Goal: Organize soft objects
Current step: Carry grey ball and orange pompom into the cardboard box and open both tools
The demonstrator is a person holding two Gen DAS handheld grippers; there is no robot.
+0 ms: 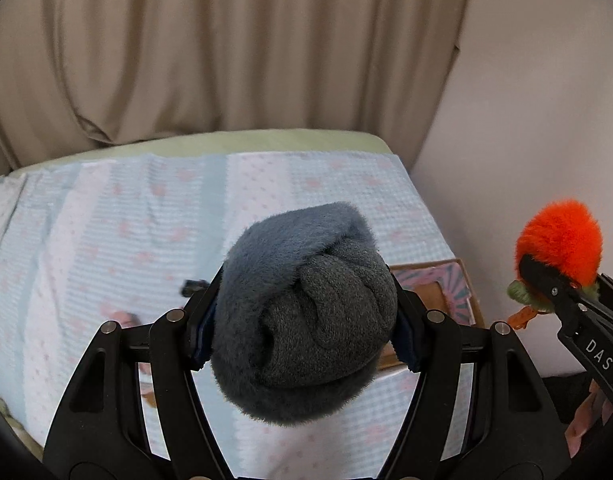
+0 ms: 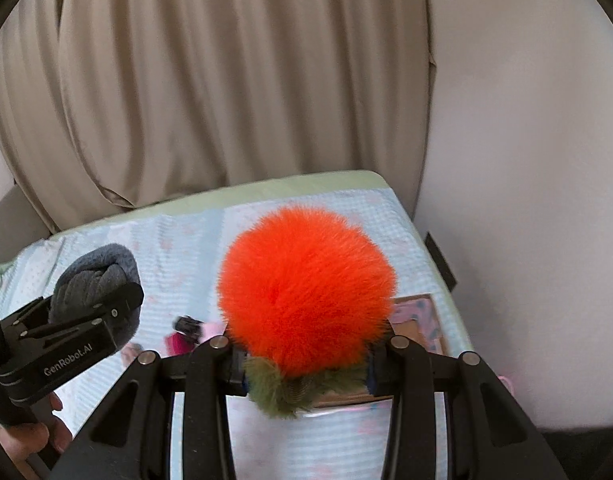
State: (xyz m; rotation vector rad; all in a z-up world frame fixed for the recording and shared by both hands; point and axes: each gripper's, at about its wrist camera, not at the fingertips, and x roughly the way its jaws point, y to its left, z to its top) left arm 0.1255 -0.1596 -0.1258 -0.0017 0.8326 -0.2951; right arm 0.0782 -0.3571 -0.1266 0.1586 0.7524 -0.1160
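My left gripper [image 1: 302,320] is shut on a grey fuzzy rolled sock bundle [image 1: 306,312] and holds it above the bed. It also shows in the right wrist view [image 2: 96,280]. My right gripper [image 2: 306,364] is shut on an orange fluffy plush ball with a green tuft [image 2: 306,292], also held above the bed. The ball shows at the right of the left wrist view [image 1: 560,246]. A cardboard box with pink and blue lining [image 1: 438,288] lies on the bed behind both grippers, partly hidden; it also shows in the right wrist view [image 2: 420,320].
The bed has a light blue and white blanket [image 1: 126,240] with pink spots. Small pink and black items [image 2: 186,332] lie on it left of the box. A beige curtain [image 1: 226,48] hangs behind, and a white wall [image 2: 526,160] stands at the right.
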